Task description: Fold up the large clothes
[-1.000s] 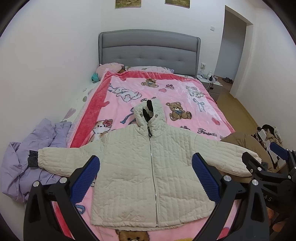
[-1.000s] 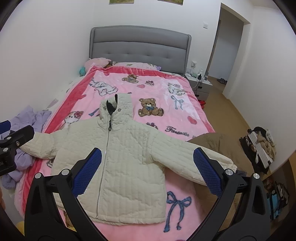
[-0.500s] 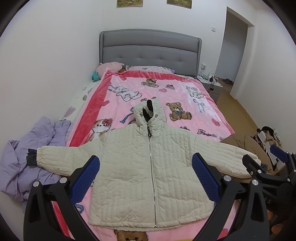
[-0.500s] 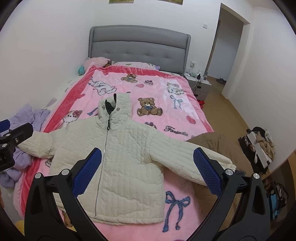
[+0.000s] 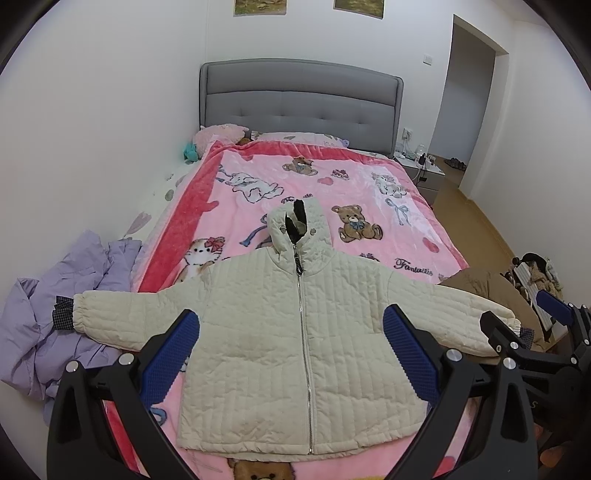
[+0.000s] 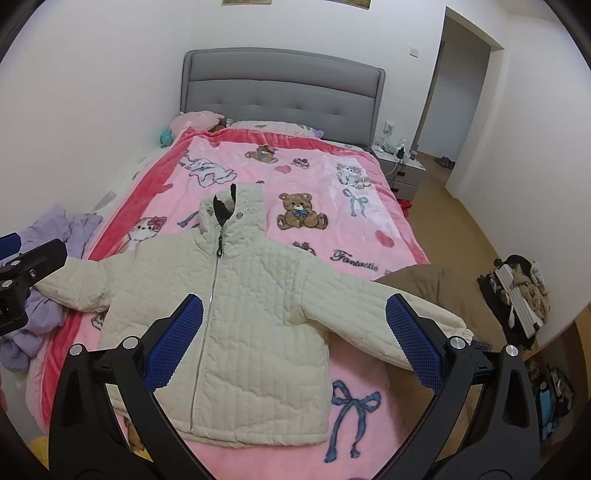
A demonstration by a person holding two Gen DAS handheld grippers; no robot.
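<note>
Hovering over cream jacket (image 5: 295, 332), spread flat, zipped, front-up on bed (image 5: 369, 192). Hood away from fingers, hem nearest; sleeves out sideways. Left gripper (image 5: 291, 354) near jacket zipper, right gripper (image 6: 295, 339) nearer jacket's right-side sleeve. Both released, empty.

one cream jacket (image 5: 295, 332), one purple garment (image 5: 55, 314), one brown garment (image 5: 480, 291), two framed pictures (image 5: 260, 6)

I read one word, "Fantastic", in dark script on the pink blanket (image 6: 317, 177). It sits at my two o'clock.
</note>
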